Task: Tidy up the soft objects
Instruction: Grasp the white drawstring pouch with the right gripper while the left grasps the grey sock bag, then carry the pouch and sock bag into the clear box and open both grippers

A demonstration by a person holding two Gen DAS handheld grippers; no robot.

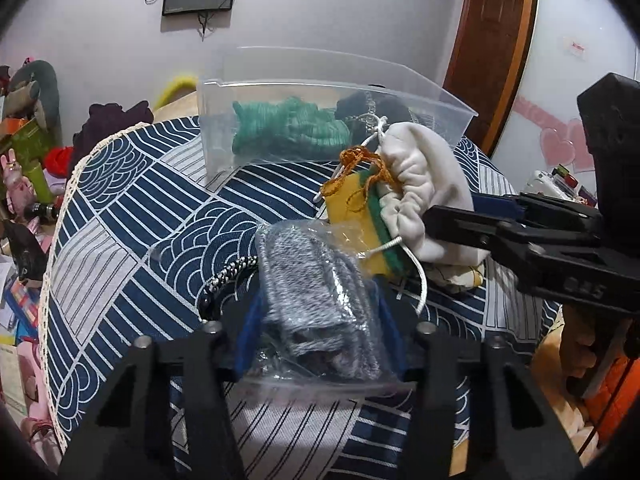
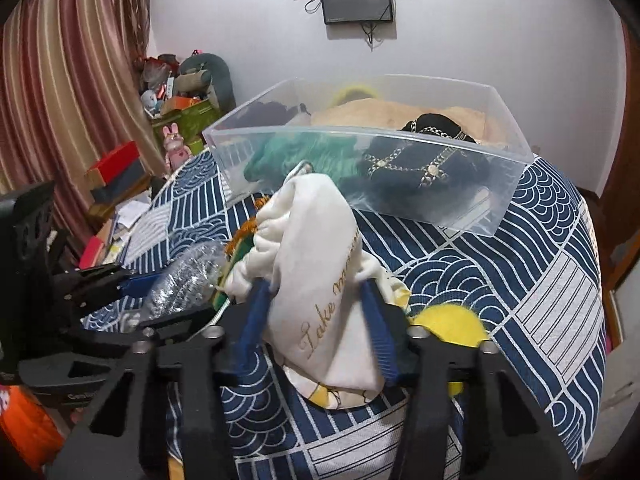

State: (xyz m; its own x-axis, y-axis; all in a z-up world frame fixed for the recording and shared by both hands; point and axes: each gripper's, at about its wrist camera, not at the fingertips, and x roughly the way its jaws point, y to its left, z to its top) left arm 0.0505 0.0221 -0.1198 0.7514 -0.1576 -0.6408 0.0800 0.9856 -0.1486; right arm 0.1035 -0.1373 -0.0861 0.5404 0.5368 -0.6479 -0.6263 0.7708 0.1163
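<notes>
My left gripper (image 1: pixel 318 320) is shut on a clear plastic bag holding grey knit fabric (image 1: pixel 312 280), above the blue patterned cloth. My right gripper (image 2: pixel 316 316) is shut on a white drawstring pouch (image 2: pixel 316 264) with gold lettering; the pouch also shows in the left wrist view (image 1: pixel 424 184). A yellow and green sponge (image 1: pixel 360 216) with orange yarn sits between bag and pouch. A clear plastic bin (image 1: pixel 332 92) stands behind, holding a green knit item (image 1: pixel 288 128) and a black item with gold chain (image 2: pixel 424 168).
The round table has a blue wave-patterned cloth (image 2: pixel 520 280). A yellow fuzzy item (image 2: pixel 448 324) lies under the pouch. Cluttered boxes and toys (image 2: pixel 176 120) stand at the left by a curtain. A wooden door (image 1: pixel 492 40) is at the right.
</notes>
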